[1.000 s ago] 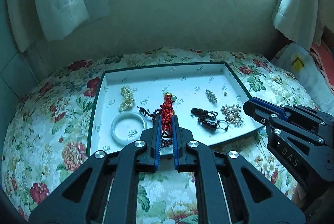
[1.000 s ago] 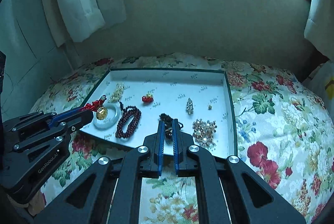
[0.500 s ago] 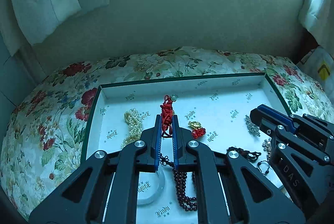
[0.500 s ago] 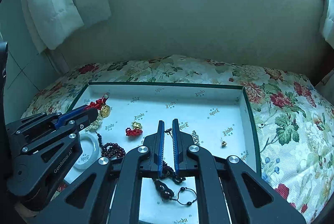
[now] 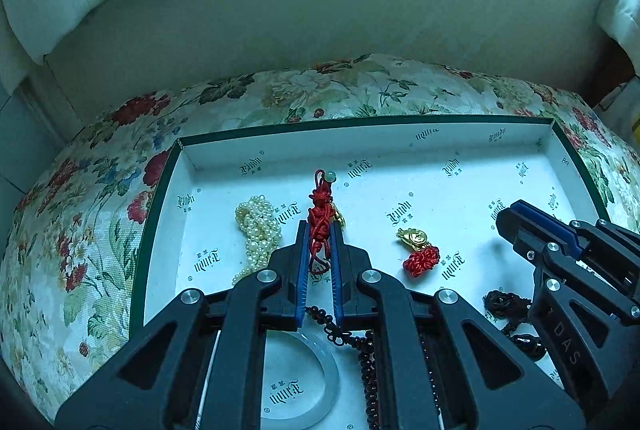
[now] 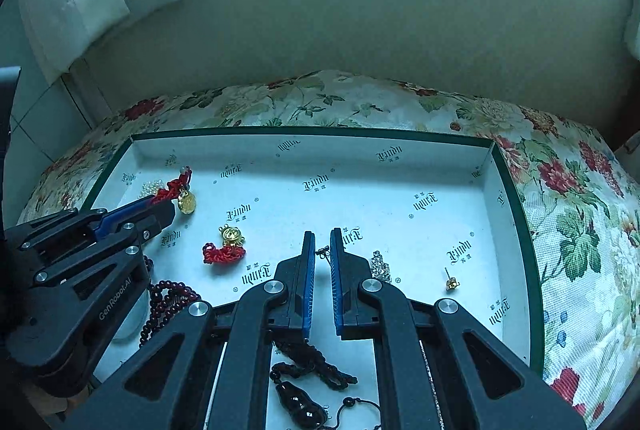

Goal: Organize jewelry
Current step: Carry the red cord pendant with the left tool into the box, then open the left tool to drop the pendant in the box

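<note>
As both grippers push deeper over the white tray [image 5: 224, 165] than 1 second ago, the left gripper [image 5: 319, 230] stays clamped on a red knotted cord charm [image 5: 320, 218] with its gold pendant [image 6: 187, 201], carried toward the far-left area beside the bunched pearl strand [image 5: 258, 226]; placement looks near. The right gripper [image 6: 322, 242] hangs narrowly parted, holding nothing. A second red-and-gold charm [image 5: 418, 250], glossy dark beads [image 6: 168, 300] and 1 stud earring [image 6: 451, 282] lie apart on the printed card.

Red knotted cord charm [image 5: 319, 220] with gold pendant, apparently lifted above tray; pearls [image 5: 258, 226] beside it.
</note>
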`<act>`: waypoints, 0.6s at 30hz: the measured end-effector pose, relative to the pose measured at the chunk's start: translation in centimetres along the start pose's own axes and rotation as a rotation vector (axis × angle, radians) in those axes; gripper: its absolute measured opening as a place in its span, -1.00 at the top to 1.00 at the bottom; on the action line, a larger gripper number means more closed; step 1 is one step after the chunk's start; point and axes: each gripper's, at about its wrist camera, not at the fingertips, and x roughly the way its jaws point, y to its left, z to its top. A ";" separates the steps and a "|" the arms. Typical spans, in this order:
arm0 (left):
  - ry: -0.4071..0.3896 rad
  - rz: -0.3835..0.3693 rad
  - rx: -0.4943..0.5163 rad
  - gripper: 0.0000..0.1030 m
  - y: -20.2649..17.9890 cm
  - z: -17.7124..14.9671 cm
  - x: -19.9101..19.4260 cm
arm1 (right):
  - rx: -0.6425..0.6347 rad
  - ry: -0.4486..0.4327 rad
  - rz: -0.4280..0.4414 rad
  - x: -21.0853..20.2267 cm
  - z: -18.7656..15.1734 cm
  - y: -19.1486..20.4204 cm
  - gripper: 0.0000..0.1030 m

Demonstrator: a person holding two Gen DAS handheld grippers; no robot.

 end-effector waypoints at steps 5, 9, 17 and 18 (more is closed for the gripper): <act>0.001 0.006 0.005 0.69 -0.1 0.0 0.1 | -0.006 0.009 -0.008 0.1 0.0 0.1 0.85; -0.027 0.004 -0.005 -0.06 0.0 0.1 -0.5 | -0.002 0.019 -0.009 0.2 -0.1 0.0 0.72; -0.045 0.021 -0.010 -0.22 0.2 -0.4 -1.6 | 0.018 -0.025 -0.031 -1.4 0.1 -0.2 -0.04; -0.048 0.020 -0.009 -0.22 0.2 -0.5 -2.0 | 0.020 -0.028 -0.032 -1.7 0.0 -0.2 -0.04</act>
